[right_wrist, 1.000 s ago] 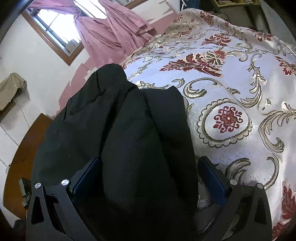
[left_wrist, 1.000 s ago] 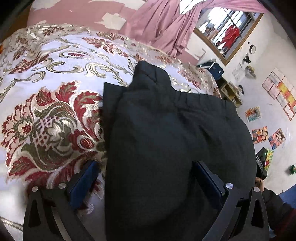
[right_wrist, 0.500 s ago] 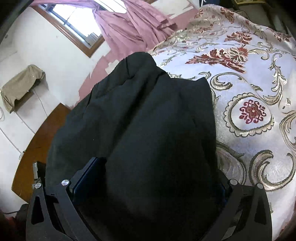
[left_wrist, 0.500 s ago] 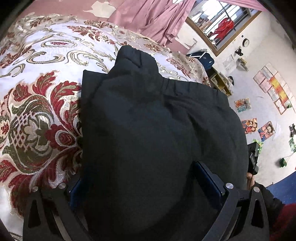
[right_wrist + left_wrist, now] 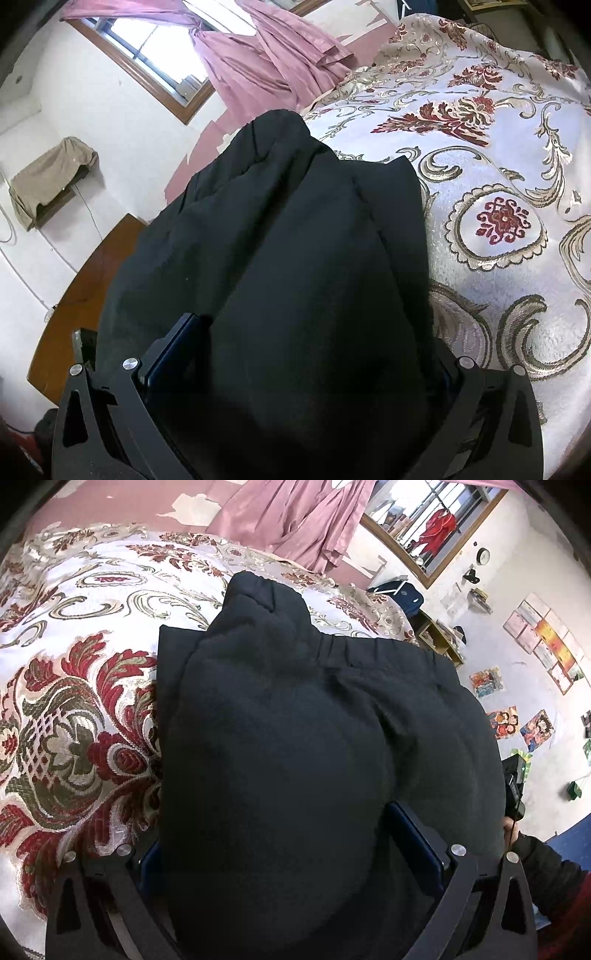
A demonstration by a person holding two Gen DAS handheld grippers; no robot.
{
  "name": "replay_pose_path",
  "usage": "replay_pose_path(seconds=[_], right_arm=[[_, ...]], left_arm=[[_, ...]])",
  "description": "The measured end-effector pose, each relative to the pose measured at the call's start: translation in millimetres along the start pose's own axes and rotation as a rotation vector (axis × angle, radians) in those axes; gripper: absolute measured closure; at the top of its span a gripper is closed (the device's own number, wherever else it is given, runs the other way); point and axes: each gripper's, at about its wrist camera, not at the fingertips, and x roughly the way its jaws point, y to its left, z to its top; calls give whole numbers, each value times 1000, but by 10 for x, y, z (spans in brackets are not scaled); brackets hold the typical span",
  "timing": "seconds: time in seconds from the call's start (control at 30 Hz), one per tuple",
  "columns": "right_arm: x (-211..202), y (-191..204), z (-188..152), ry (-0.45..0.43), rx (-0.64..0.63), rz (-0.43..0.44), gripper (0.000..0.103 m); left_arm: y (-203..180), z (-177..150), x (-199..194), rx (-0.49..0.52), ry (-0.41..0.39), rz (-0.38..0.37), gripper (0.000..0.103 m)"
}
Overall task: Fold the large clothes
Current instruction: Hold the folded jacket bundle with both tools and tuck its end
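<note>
A large black garment point(image 5: 295, 738) with an elastic waistband lies folded in a thick bundle on the floral bedspread point(image 5: 74, 701). It also fills the right wrist view point(image 5: 288, 258). My left gripper point(image 5: 284, 834) has its jaws wide apart with the bundle's near end bulging between them. My right gripper point(image 5: 295, 350) stands the same way at the other side of the bundle, jaws wide, cloth between them. The fingertips of both are mostly hidden by the cloth.
The bedspread point(image 5: 498, 184) stretches to the right of the garment. Pink curtains point(image 5: 295, 517) and a window point(image 5: 147, 48) are behind the bed. A wooden board point(image 5: 74, 295) is at the left. The other gripper point(image 5: 515, 786) shows at the right edge.
Both grippers have pushed further onto the garment. The black bundle now fills more of both views and covers more of the jaws.
</note>
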Motion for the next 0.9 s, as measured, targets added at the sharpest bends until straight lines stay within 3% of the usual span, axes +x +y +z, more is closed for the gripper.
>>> replay_pose_path(seconds=[0.47, 0.8, 0.9], right_arm=[[31, 63, 28, 43, -10, -14, 1], [77, 144, 127, 150, 57, -84, 1], [19, 243, 109, 167, 33, -95, 21]], left_arm=[[-25, 17, 21, 17, 13, -3, 0], [-170, 154, 117, -18, 132, 115, 2], [-225, 138, 86, -53, 136, 169, 17]])
